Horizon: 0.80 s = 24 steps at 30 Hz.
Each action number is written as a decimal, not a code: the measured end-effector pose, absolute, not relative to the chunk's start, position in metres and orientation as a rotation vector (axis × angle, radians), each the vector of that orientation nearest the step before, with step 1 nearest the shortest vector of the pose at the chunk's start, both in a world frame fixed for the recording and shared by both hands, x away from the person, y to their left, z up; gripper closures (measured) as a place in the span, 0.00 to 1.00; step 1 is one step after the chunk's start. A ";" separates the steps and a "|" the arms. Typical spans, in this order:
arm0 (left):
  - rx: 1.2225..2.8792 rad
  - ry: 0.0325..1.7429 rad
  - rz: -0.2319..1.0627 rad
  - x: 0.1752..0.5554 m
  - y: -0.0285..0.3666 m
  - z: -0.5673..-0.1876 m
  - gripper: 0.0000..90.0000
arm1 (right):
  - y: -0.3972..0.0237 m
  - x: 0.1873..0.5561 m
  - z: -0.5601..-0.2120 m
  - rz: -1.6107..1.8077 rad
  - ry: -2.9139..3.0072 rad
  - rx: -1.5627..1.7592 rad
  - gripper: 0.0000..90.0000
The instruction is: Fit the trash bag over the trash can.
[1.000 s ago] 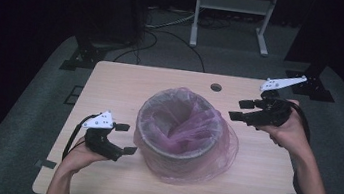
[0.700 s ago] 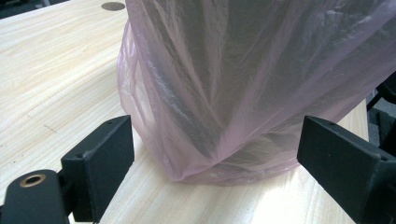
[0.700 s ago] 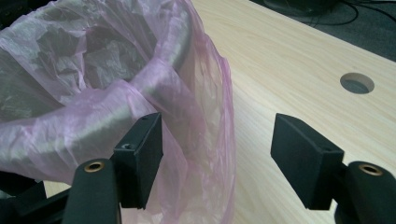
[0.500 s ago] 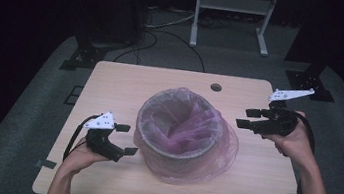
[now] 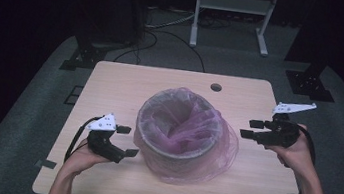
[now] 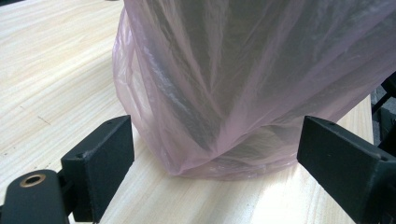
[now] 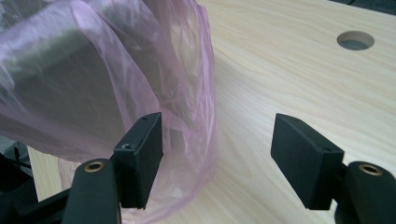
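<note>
Dark floor and black stands ring a pale wooden table, and both claws sit low over it on either side of one thing. Start at the right gripper: its jaws stand wide apart with nothing between them but bare wood, and just off its near jaw hangs the loose skirt of the pink plastic bag. Across from it the left gripper is likewise spread open and empty — in the left gripper view the bag's bunched lower edge lies on the table straight ahead, between the two jaws but clear of both.

Beyond the claws, the bag lines a round grey bin standing upright mid-table, its film draped over the rim, sagging down the outside and pooling on the wood on the side nearer the right gripper. Past that claw a small round hole is cut in the tabletop.

The film looks very light, soft and slippery — it should crumple rather than resist, and could tear if dragged against the rim. The best hold is probably a gathered fold of the hanging skirt, several layers pinched together, not a single taut sheet. The bin itself seems light enough to slide if the bag is pulled sideways.
</note>
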<state>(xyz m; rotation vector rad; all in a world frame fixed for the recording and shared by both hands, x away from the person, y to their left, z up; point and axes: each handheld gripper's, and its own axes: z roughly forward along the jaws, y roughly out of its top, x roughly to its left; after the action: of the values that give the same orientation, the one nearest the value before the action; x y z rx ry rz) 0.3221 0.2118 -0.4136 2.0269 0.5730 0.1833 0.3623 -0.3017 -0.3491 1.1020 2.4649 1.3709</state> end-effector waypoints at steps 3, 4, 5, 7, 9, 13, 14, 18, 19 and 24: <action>2.025 0.577 0.183 0.322 0.212 -0.415 0.11 | -0.307 0.360 -0.358 1.385 2.451 1.119 0.37; 2.023 0.580 0.183 0.321 0.212 -0.415 0.11 | -0.308 0.359 -0.361 1.395 2.446 1.128 0.37; 2.023 0.582 0.184 0.321 0.213 -0.416 0.11 | -0.310 0.357 -0.365 1.403 2.444 1.137 0.37; 2.025 0.583 0.185 0.321 0.213 -0.416 0.11 | -0.312 0.355 -0.373 1.407 2.442 1.147 0.37; 2.025 0.585 0.185 0.320 0.214 -0.418 0.11 | -0.313 0.354 -0.379 1.404 2.442 1.157 0.37; 2.026 0.599 0.185 0.320 0.216 -0.422 0.11 | -0.318 0.349 -0.394 1.407 2.438 1.186 0.37; 2.027 0.600 0.185 0.320 0.217 -0.422 0.11 | -0.319 0.348 -0.397 1.406 2.435 1.194 0.37; 2.028 0.606 0.185 0.320 0.218 -0.426 0.11 | -0.323 0.343 -0.407 1.412 2.422 1.208 0.37; 2.030 0.608 0.185 0.319 0.219 -0.427 0.11 | -0.324 0.342 -0.409 1.412 2.420 1.211 0.37; 2.030 0.609 0.189 0.319 0.221 -0.430 0.11 | -0.328 0.333 -0.422 1.413 2.407 1.230 0.37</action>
<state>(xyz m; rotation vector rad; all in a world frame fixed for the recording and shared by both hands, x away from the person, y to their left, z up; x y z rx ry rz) 0.3188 0.2205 -0.4296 2.0298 0.6086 0.1891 0.3334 -0.3282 -0.4221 1.2304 2.4065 1.4132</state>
